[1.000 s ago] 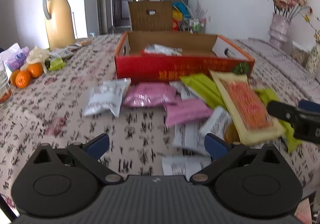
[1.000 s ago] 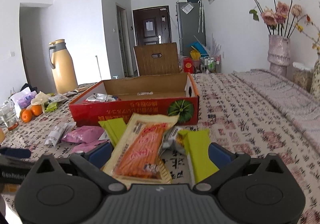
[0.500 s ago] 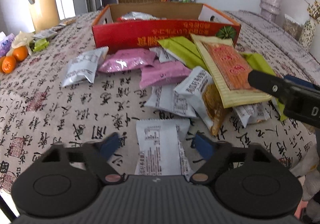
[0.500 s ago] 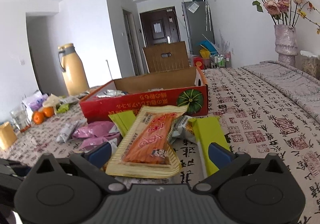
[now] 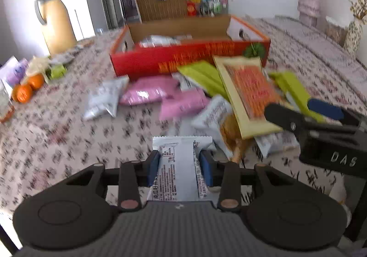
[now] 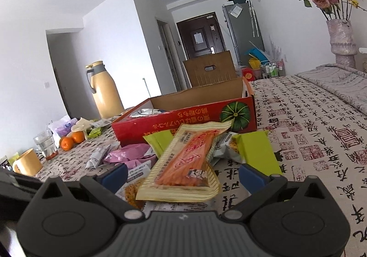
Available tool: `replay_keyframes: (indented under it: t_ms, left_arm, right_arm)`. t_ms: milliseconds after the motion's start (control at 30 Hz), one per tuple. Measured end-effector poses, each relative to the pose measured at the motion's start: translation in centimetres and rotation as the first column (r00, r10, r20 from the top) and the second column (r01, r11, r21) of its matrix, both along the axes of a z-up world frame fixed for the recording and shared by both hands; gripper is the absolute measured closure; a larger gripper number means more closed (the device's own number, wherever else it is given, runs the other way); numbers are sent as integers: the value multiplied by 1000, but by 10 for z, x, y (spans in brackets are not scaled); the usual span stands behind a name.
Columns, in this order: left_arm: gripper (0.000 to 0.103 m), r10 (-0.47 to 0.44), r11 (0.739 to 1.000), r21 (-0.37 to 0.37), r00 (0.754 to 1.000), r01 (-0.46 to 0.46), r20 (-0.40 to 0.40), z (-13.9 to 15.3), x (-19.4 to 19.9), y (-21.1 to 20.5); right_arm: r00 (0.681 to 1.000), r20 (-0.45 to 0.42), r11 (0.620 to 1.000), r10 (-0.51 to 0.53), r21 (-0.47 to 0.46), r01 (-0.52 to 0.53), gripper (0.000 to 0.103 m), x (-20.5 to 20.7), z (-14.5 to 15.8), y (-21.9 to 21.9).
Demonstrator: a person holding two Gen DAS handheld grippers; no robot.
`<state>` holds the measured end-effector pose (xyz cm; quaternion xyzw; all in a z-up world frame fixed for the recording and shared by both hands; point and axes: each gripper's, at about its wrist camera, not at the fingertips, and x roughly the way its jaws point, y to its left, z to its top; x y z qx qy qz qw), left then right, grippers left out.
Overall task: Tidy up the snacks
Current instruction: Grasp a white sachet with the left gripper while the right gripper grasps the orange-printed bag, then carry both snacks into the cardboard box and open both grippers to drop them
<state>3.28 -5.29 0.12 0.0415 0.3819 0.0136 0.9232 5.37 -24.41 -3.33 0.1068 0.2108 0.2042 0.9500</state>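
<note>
The left gripper (image 5: 179, 163) has just been closing its jaws onto a white snack packet (image 5: 180, 165), which the blue pads now pinch at its sides just above the tabletop (image 5: 57, 133). It should lift cleanly over the pile and drop into the red box (image 5: 183, 59). The right gripper (image 6: 182, 175) hangs with jaws wide and empty around the orange-and-yellow packet (image 6: 188, 160).
</note>
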Motion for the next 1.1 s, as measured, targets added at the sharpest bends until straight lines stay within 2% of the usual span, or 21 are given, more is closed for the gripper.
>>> replay_keyframes:
  t_ms: [233, 333, 500, 700, 833, 1100]
  left_arm:
    - [64, -22, 999, -38, 994, 26, 106, 13, 6, 16]
    - [64, -46, 997, -50, 988, 54, 148, 14, 13, 23]
    - [64, -91, 985, -125, 967, 123, 237, 17, 26, 39]
    - [64, -74, 979, -165, 966, 117, 247, 12, 42, 52]
    - [64, -76, 972, -199, 966, 128, 249, 8, 47, 58]
    - [64, -79, 973, -194, 971, 124, 225, 1, 57, 57]
  right_arm:
    - [998, 8, 997, -56, -58, 57, 0, 2, 6, 10]
    - [997, -7, 992, -73, -103, 72, 4, 5, 8, 23]
    - [992, -31, 979, -121, -166, 115, 7, 9, 19, 39]
    - [987, -63, 975, -148, -178, 135, 10, 30, 27, 49]
    - [983, -106, 969, -148, -213, 123, 19, 49, 21, 57]
    - [977, -167, 969, -132, -230, 91, 29, 67, 6, 69]
